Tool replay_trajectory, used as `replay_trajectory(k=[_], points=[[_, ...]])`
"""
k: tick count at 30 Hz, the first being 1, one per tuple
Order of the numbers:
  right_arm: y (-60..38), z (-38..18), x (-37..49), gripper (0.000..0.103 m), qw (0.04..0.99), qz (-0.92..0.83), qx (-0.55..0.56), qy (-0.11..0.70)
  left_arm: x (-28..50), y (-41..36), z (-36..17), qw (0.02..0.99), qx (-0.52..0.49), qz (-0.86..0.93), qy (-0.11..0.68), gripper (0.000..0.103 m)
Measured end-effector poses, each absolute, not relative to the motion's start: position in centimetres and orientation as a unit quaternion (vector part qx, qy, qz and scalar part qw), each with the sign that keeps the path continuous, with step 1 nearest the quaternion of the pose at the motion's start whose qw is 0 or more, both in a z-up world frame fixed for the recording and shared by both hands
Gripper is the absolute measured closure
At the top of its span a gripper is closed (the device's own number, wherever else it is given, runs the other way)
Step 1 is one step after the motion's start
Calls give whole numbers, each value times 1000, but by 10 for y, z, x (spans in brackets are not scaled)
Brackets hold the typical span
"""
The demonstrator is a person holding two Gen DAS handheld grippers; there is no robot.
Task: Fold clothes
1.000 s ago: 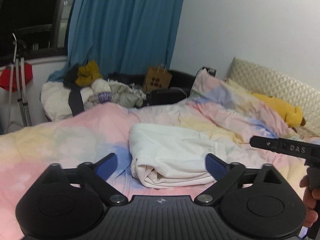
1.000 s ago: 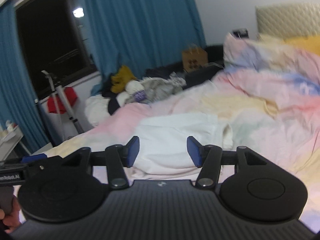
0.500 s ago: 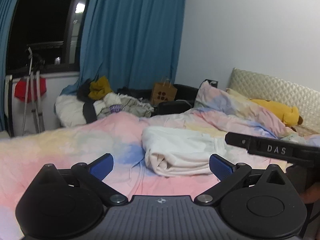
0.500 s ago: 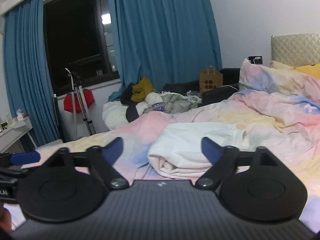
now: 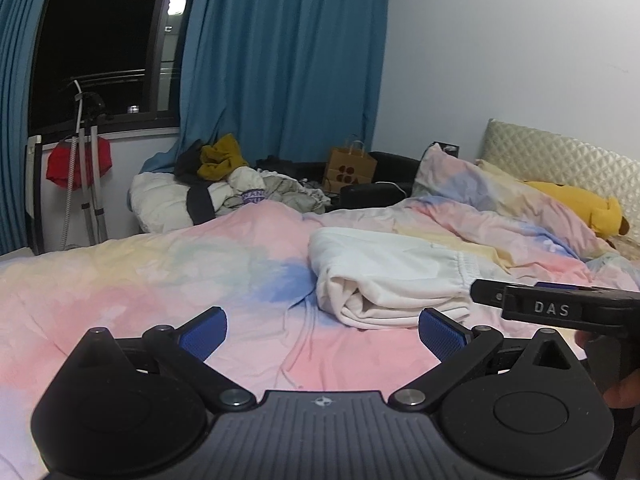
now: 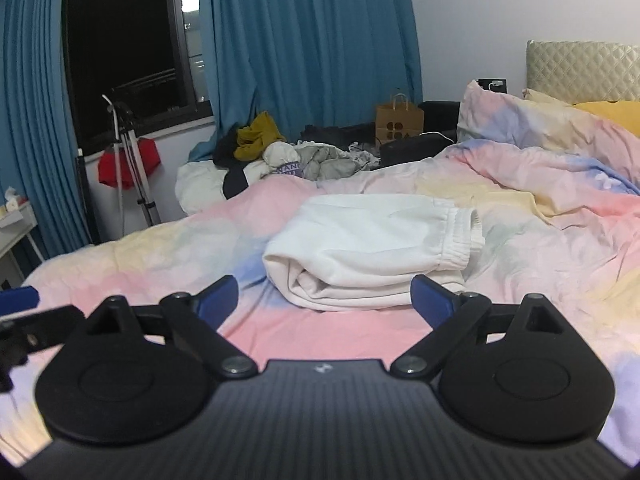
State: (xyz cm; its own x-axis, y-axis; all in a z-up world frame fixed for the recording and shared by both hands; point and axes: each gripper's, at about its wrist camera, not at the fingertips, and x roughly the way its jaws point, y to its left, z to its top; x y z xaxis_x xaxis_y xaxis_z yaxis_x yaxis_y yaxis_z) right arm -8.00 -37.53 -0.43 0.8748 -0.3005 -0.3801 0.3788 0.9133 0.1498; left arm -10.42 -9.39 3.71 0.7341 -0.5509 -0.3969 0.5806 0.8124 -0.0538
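1. We are holding the left gripper [image 5: 322, 330] and the right gripper [image 6: 324, 294] side by side over the pastel duvet [image 6: 340, 332], both aimed slightly downward at the white folded garment [image 6: 372, 240]; we judge this low, backed-off stance is for checking the fold rather than gripping.
2. The garment is lying on the duvet near the middle of the bed, ahead of both grippers and apart from their fingertips, its elastic waistband [image 6: 460, 240] turned toward the headboard [image 6: 580, 68] and its layered edge facing us.
3. Both pairs of jaws are standing wide and released, with nothing between them; only bedding shows in the gaps.
4. The right gripper's jaws have just been opening, from half-closed a second ago to fully spread, and no cloth is caught in them.
5. Against the earlier frames, the garment is sitting farther from both cameras and more of the window [image 5: 100, 40] and curtain [image 5: 288, 60] is showing, so we are pulling both hands back from the bundle.
6. The unfolded pile of clothes [image 5: 240, 196] beyond the bed is lying as before, so we judge more folding is waiting.
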Motion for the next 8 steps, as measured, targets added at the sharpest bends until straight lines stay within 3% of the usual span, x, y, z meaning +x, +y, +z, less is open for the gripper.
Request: replay_trajectory(k=[8], points=[[-370,-7,-78,9,962,-178,94,186,-99,-91,37,933,37,-293,204,0]])
